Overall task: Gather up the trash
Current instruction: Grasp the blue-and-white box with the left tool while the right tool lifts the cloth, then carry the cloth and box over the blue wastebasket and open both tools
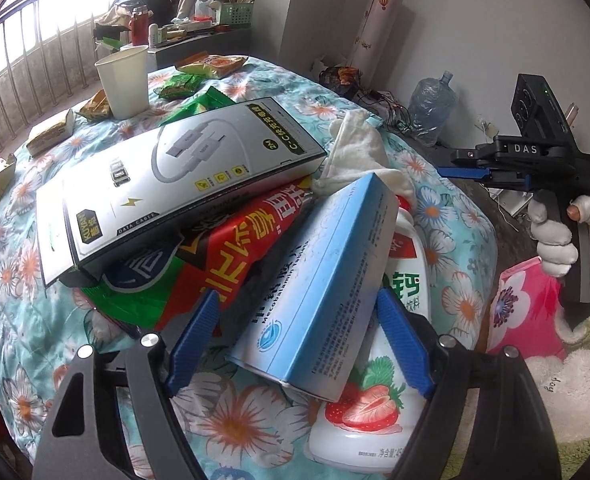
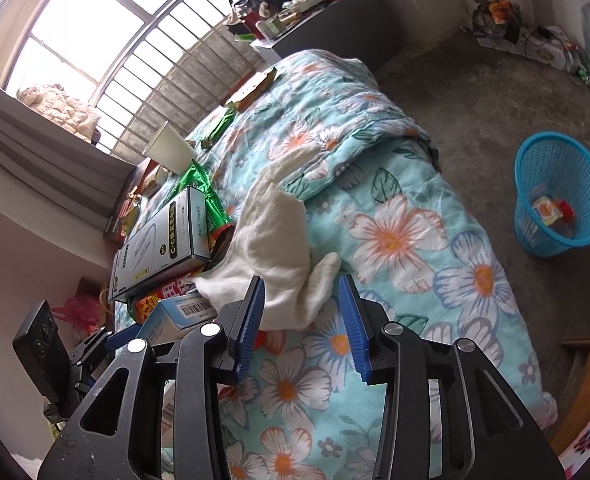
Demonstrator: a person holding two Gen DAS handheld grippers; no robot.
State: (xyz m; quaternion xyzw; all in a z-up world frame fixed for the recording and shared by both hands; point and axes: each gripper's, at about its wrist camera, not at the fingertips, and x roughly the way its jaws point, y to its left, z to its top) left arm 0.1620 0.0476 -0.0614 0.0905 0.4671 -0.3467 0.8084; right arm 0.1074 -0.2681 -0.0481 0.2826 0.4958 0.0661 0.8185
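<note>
left hand-held gripper (image 1: pixel 299 344): released, straddling blue box (image 1: pixel 315 280) | right hand-held gripper (image 2: pixel 301 328): released | only right view: blue basket (image 2: pixel 561 196)

Counted: two boxes (image 1: pixel 183 176) (image 1: pixel 319 292), one paper cup (image 1: pixel 125 82), one bottle (image 1: pixel 375 412), one basket (image 2: pixel 561 196), one cloth (image 2: pixel 275 236).

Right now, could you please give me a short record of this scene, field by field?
Surface: bed with floral quilt
Pile: grey cable box on top, red snack bag, blue box, strawberry drink bottle, white cloth
Left tongs: open around the blue box
Right tongs: open, at the cloth's edge
Bin: blue basket on the floor, some trash inside
</note>
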